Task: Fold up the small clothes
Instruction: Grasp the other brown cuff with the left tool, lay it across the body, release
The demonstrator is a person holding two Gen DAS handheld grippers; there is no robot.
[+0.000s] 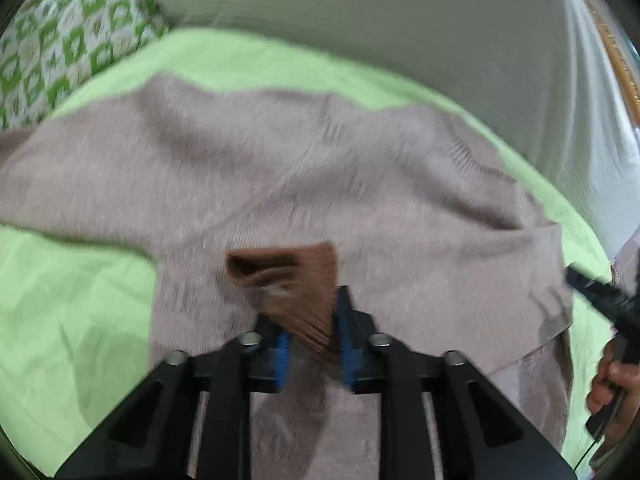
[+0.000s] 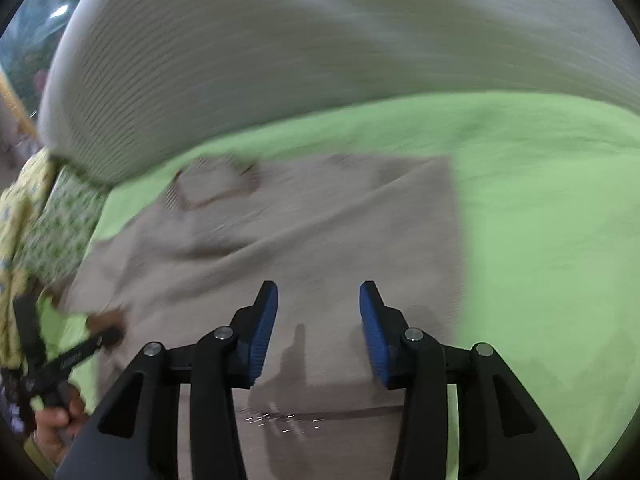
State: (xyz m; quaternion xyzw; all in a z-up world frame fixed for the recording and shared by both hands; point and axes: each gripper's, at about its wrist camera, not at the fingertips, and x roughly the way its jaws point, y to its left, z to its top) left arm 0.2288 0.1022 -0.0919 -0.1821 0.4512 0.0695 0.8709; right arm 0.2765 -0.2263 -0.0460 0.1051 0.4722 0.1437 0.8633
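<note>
Beige ribbed knit sweater [image 1: 304, 184] lies spread across a lime-green bedsheet [image 1: 72, 304], with a grey-white ribbed cushion [image 1: 360, 28] beyond it and a green-and-white patterned pillow [image 1: 68, 40] at the far left corner. The left gripper [image 1: 310, 332] is clamped on a brown ribbed cuff [image 1: 296, 280] — the fabric bunches up between its blue pads [image 1: 282, 354] above the sweater's body. The right gripper [image 2: 318, 320] hovers over the sweater [image 2: 304, 240] near its straight right edge, jaws spread wide, holding nothing. Both views are motion-blurred.
</note>
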